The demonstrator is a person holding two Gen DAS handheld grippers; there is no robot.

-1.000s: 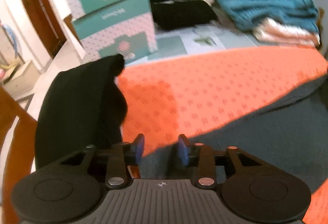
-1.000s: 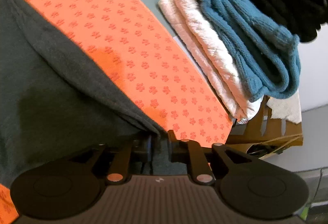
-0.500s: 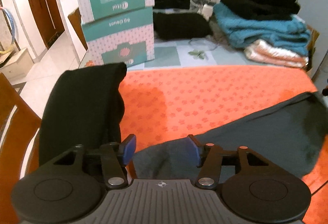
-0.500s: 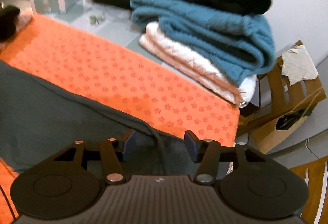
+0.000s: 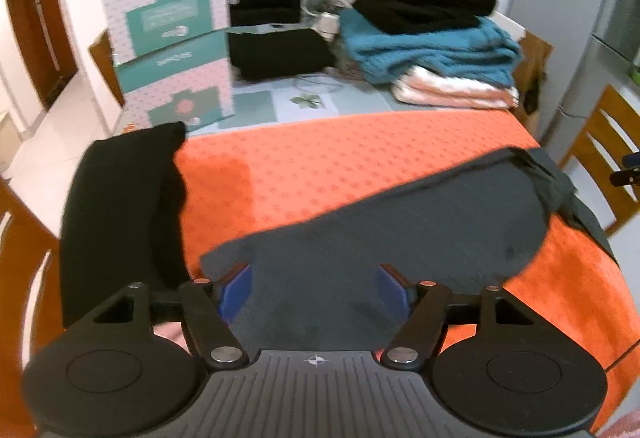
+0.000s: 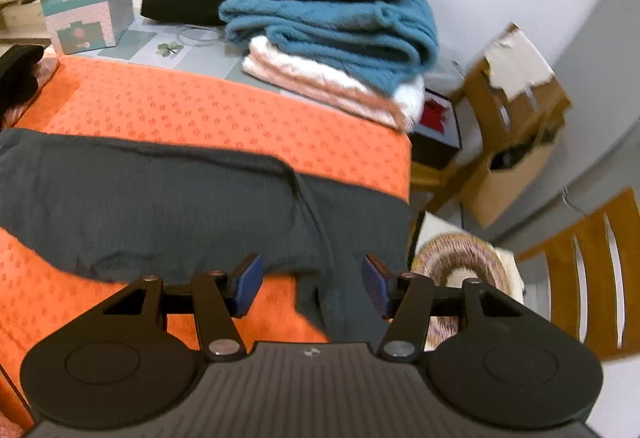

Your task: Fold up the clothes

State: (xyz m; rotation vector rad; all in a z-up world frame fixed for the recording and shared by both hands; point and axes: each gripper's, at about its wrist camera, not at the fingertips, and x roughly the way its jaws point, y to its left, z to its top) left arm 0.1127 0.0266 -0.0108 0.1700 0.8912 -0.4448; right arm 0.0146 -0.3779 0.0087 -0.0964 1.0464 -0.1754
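At the far left, a black garment (image 5: 120, 205) is draping over the tabletop's left edge, with teal-and-pink boxes (image 5: 168, 37) standing behind it. The left gripper (image 5: 314, 290) is hovering with jaws spread wide, gripping nothing, above the near-left end of the dark grey garment (image 5: 400, 222). That garment is lying flat across the orange tablecloth (image 5: 340, 157), running from near left to far right, leaving a broad open orange strip beyond it. The right gripper (image 6: 312, 284) is also gaping wide and empty, over the garment's right end (image 6: 352, 238), which is spilling past the tabletop's right edge. Folded clothes (image 6: 332, 25) are piling up at the far right, well apart.
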